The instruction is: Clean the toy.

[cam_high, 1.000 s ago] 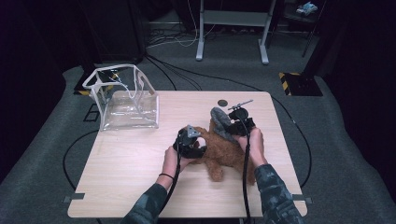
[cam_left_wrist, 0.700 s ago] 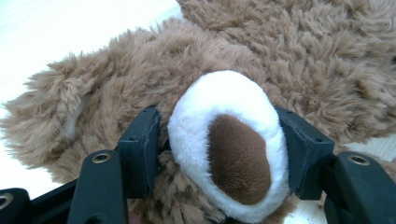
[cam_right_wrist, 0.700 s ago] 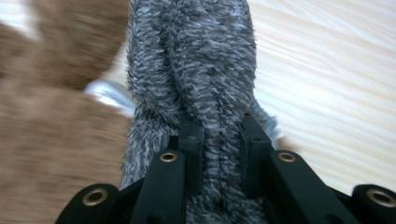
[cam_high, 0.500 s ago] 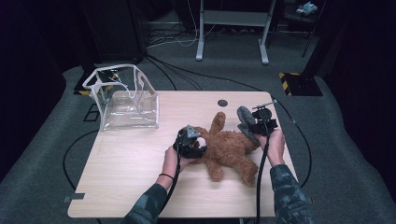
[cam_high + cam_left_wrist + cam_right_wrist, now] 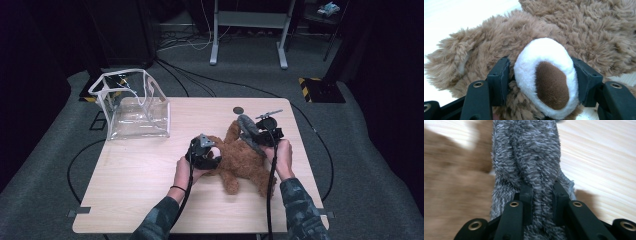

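Now the brown teddy [image 5: 245,162] lies on its back near the middle of the table [image 5: 135,190], a bit to the right. The left gripper [image 5: 541,82] squeezes the teddy's white snout (with its brown nose). The right gripper [image 5: 541,206] pinches a grey fuzzy cloth [image 5: 529,155] over the teddy's right side.

A dark lab or studio: black curtains all round, grey carpet [image 5: 60,200], cables [image 5: 200,82] at 12 o'clock, a metal stand [image 5: 247,30], hazard tape [image 5: 320,82] at 1 o'clock.
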The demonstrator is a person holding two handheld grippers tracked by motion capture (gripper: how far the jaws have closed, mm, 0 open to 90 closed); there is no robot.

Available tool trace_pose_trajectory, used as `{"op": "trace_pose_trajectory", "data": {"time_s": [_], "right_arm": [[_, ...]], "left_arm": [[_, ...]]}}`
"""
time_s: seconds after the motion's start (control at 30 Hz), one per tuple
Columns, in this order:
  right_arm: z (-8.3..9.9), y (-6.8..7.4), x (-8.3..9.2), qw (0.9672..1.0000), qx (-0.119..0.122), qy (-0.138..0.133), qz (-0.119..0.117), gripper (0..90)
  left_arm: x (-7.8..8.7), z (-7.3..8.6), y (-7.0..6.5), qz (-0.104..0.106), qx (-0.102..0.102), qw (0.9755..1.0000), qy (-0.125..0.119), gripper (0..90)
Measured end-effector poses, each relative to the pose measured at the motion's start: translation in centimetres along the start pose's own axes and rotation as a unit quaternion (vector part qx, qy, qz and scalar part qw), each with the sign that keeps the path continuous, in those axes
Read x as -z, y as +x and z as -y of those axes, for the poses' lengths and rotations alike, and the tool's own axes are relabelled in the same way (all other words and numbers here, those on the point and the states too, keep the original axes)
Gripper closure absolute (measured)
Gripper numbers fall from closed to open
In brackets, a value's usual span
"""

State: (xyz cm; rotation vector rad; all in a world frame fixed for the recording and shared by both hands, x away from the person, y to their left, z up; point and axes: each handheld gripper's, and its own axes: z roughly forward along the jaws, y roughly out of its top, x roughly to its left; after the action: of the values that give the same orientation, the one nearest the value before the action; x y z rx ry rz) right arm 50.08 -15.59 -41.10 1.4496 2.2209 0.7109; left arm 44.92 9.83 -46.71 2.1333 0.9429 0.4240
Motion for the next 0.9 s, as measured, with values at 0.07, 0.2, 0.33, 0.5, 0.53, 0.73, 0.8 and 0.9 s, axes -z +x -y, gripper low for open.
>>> {"op": "trace_pose_trajectory", "data": {"time_s": [0.07, 0.2, 0.33, 0.5, 0.53, 0.73, 0.8, 0.9], "right_arm": [[0.4, -1.3, 0.0, 0.9998, -0.018, 0.008, 0.010, 75.2], [1.3, -3.8, 0.1, 0.9981, -0.045, 0.018, 0.039, 75.2], [2.6, -6.0, 0.4, 0.9940, -0.074, 0.033, 0.073, 75.2], [3.5, -6.9, 2.5, 0.9928, -0.108, -0.009, 0.050, 75.1], [3.5, -6.7, 3.0, 0.9935, -0.105, -0.020, 0.039, 75.1], [2.6, -3.7, 5.2, 0.9939, -0.082, -0.073, -0.014, 75.1], [2.5, -2.6, 4.9, 0.9944, -0.068, -0.073, -0.037, 75.1], [3.0, -1.1, 3.3, 0.9976, -0.042, -0.049, -0.026, 75.2]], "left_arm": [[0.0, 0.0, 0.0, 0.000, 0.000, 1.0000, -0.001, 38.2], [0.0, 0.0, 0.0, 0.000, 0.000, 1.0000, -0.001, 38.2], [0.0, 0.0, 0.0, 0.000, 0.000, 1.0000, -0.001, 38.2], [-0.1, 0.1, 0.0, 0.001, 0.004, 1.0000, -0.006, 38.2], [-0.1, 0.1, 0.0, 0.001, 0.004, 1.0000, -0.006, 38.2], [0.0, 0.0, 0.0, 0.000, 0.000, 1.0000, 0.000, 38.2], [0.0, 0.0, 0.0, 0.000, 0.000, 1.0000, 0.000, 38.2], [0.0, 0.0, 0.0, -0.001, 0.001, 1.0000, -0.003, 38.2]]}}
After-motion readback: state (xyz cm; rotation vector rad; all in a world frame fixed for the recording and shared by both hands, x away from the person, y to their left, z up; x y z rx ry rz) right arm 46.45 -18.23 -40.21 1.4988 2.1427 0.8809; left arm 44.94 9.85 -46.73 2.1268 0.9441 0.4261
